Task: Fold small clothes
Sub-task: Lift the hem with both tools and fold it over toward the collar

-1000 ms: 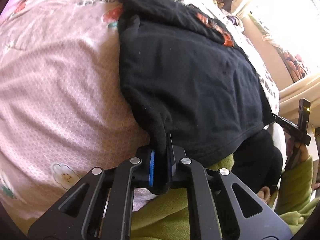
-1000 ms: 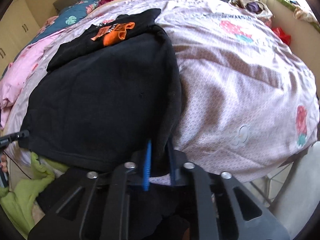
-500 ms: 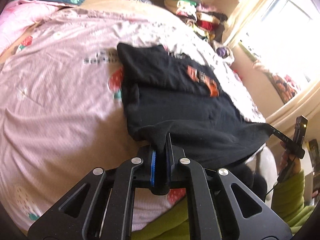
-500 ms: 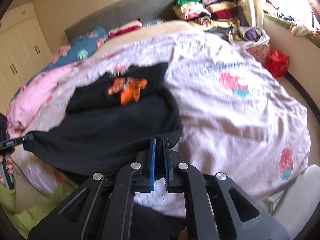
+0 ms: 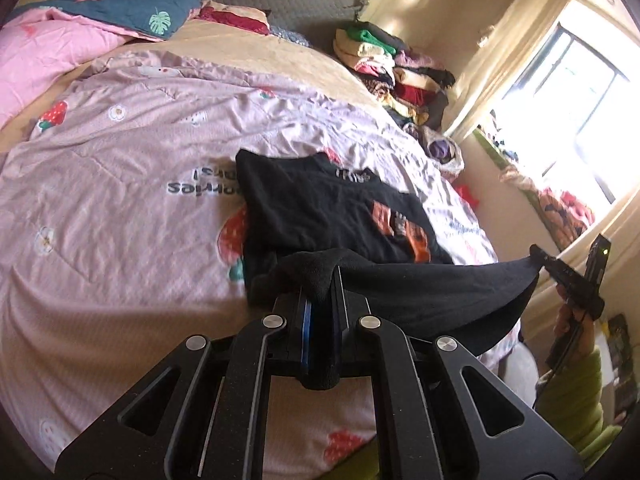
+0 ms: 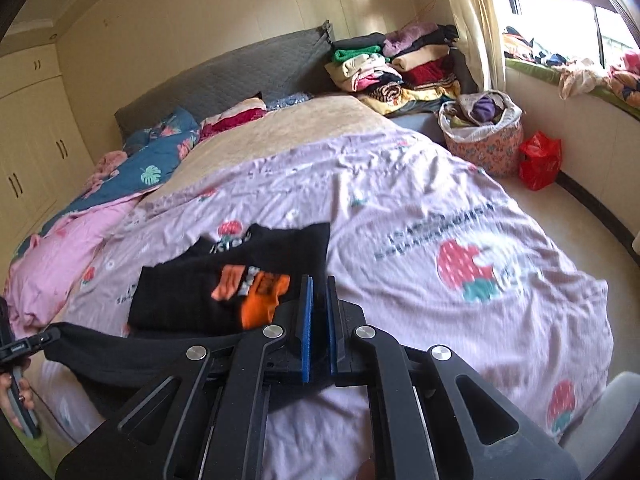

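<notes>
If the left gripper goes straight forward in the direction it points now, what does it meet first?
Probably the black garment itself: the left gripper is shut on its near edge, and the part still on the pink bedspread lies just ahead. Depth is hard to judge.

Sunlit bedroom: grey headboard [image 6: 224, 76], cream wardrobe [image 6: 28, 140], bright window [image 6: 560, 4].

Loads of open quilt [image 6: 420, 184] to the right of the black shirt [image 6: 224, 280] and beyond it, nothing in the way there. The far end's blocked by the clothes pile [image 6: 400, 68] and the headboard [image 6: 224, 76]; crumpled blankets [image 5: 80, 36] crowd the left. A basket [image 6: 484, 136] sits beside the bed.
</notes>
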`<state>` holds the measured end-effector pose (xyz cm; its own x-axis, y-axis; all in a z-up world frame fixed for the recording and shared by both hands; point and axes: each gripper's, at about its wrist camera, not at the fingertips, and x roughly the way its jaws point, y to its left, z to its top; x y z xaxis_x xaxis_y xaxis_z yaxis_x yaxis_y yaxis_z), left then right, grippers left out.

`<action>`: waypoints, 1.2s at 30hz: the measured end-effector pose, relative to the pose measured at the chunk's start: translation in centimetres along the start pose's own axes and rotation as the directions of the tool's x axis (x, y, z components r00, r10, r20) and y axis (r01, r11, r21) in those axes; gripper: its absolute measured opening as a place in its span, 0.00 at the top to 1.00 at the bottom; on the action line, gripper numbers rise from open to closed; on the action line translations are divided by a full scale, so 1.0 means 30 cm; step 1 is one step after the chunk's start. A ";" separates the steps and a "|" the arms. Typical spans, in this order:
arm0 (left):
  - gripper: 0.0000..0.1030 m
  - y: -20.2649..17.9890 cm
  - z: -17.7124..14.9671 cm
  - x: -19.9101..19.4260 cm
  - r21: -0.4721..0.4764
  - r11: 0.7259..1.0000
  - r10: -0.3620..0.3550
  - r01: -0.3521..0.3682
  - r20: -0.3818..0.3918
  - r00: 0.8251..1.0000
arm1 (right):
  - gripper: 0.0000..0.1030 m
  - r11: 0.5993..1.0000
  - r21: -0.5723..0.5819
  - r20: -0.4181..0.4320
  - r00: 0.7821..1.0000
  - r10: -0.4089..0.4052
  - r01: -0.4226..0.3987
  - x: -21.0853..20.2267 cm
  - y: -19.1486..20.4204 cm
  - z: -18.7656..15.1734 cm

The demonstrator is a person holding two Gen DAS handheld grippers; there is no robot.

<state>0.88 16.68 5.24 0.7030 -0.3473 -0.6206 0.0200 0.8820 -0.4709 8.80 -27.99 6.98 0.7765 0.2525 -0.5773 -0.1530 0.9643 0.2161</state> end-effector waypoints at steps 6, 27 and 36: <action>0.98 0.022 0.082 0.038 -0.045 0.999 -0.003 0.005 0.039 0.999 | 0.95 1.000 -0.018 0.005 1.000 -0.019 0.019 0.106 0.036 0.098; 0.96 0.186 0.233 0.367 -0.174 0.980 0.099 -0.097 0.003 0.995 | 0.94 0.998 -0.018 -0.106 0.993 -0.058 0.057 0.564 0.072 0.235; 0.64 0.171 0.245 0.317 -0.145 0.979 0.157 -0.145 0.069 0.985 | 0.68 0.999 0.009 -0.075 0.996 -0.042 0.043 0.556 0.022 0.225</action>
<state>12.89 20.25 1.53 0.7450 -0.1820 -0.6417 -0.1859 0.8673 -0.4618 25.79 -23.67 2.80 0.7343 0.2166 -0.6433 -0.1139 0.9736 0.1977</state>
